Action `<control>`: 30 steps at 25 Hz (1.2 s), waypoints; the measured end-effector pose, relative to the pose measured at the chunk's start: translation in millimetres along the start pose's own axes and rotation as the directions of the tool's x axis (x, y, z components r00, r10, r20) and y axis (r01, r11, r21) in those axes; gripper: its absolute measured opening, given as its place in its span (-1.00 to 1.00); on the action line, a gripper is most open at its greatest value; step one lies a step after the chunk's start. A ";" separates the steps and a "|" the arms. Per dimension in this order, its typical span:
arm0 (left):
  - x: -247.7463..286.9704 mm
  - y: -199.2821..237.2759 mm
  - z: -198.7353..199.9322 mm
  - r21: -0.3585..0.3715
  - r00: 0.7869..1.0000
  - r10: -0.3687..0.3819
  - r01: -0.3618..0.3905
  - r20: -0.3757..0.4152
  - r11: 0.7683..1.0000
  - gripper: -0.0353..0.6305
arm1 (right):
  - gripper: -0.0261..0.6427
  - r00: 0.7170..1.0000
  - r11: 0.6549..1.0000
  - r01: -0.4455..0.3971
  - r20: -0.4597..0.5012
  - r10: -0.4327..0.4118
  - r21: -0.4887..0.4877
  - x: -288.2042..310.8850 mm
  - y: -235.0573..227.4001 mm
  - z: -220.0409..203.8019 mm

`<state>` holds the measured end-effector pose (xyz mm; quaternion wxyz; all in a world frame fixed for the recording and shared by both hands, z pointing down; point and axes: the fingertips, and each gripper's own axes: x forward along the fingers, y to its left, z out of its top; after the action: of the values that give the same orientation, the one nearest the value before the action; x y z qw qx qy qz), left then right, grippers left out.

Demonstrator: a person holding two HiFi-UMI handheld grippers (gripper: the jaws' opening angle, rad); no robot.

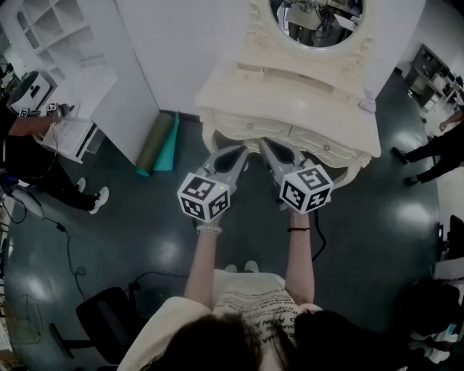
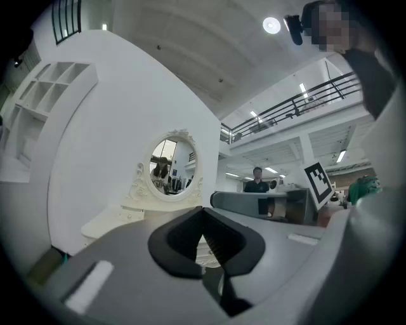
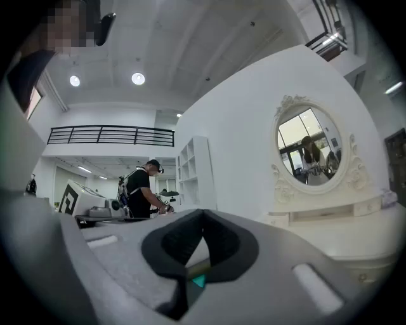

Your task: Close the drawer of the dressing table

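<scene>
Left gripper (image 2: 203,211), right gripper (image 3: 203,213): both pointing level, jaws pressing together, pinching nothing. Dressing table (image 1: 290,98): standing just ahead of the tips, carrying an oval mirror (image 1: 315,22). Front drawers (image 1: 246,127): sitting flush.

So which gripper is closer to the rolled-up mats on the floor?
Left. In the head view the left gripper sits just right of the mats, with bare floor between them. The right gripper is further right, beyond the left one.
</scene>
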<state>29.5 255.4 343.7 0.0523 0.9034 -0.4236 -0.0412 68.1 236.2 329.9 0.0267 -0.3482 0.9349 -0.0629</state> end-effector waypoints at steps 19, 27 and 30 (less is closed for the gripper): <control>20.3 -4.0 -13.5 -0.028 1.000 0.024 -0.024 -0.016 0.999 -0.92 | -0.91 1.000 0.999 -0.012 -0.006 0.012 0.029 -4.3 -24.3 -9.3; 24.0 -4.0 -26.5 -0.046 0.997 0.061 -0.063 -0.038 0.997 -0.92 | -0.91 1.000 0.998 -0.023 0.001 0.023 0.063 -1.9 -37.8 -14.9; 27.2 0.9 -28.1 -0.049 0.997 0.070 -0.072 -0.043 0.996 -0.92 | -0.91 1.000 0.997 -0.030 -0.003 0.030 0.070 3.0 -41.8 -16.7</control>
<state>49.5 235.5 370.8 0.0853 0.8869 -0.4530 -0.0315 91.3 204.6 352.2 0.0378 -0.3330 0.9373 -0.0958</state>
